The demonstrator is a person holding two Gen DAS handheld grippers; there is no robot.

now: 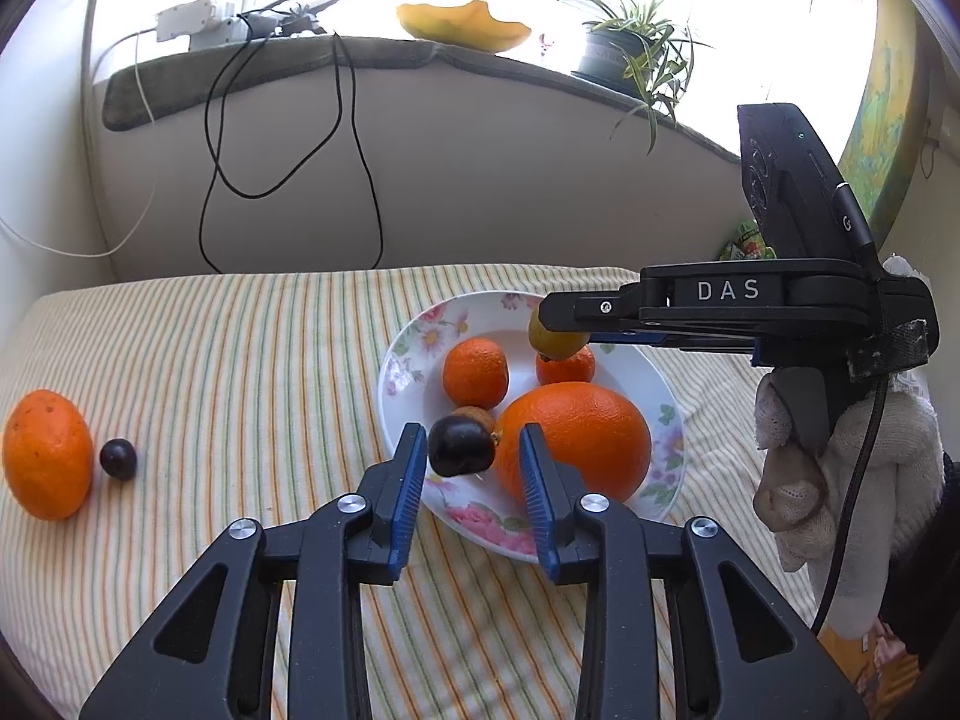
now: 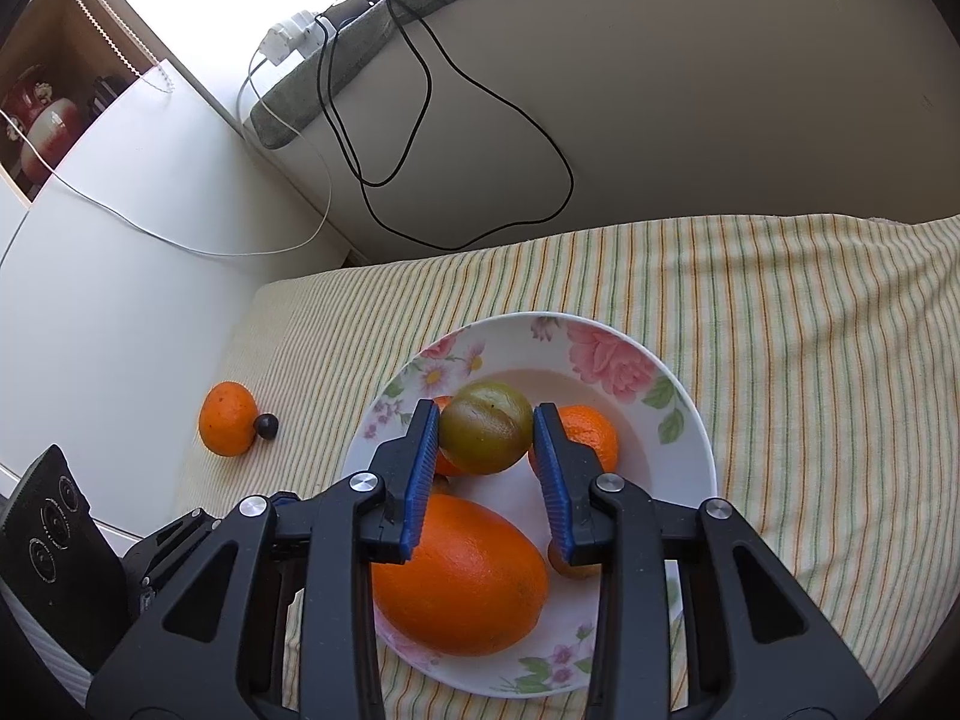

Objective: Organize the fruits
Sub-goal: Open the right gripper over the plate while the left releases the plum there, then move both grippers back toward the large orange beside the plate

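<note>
A flowered plate (image 1: pixel 408 360) (image 2: pixel 690 420) on the striped cloth holds a big orange (image 1: pixel 576 438) (image 2: pixel 462 576), two tangerines (image 1: pixel 475 372) (image 2: pixel 585 429) and a small brown fruit (image 2: pixel 573 564). My left gripper (image 1: pixel 471 441) hovers open at the plate's near rim. A dark plum (image 1: pixel 461 449) sits between its fingers against the left pad, with a gap to the right pad. My right gripper (image 2: pixel 486 414) (image 1: pixel 558 324) is shut on a green-yellow plum (image 2: pixel 486 435) (image 1: pixel 555 345) above the plate. An orange (image 1: pixel 47 453) (image 2: pixel 227 419) and a dark grape (image 1: pixel 118 459) (image 2: pixel 266 425) lie on the cloth to the left.
A gloved hand (image 1: pixel 852 480) holds the right gripper's handle. Black cables (image 1: pixel 354 138) hang down the wall behind the table. A potted plant (image 1: pixel 624 54) stands on the sill. A white cabinet (image 2: pixel 120 228) borders the table's left edge.
</note>
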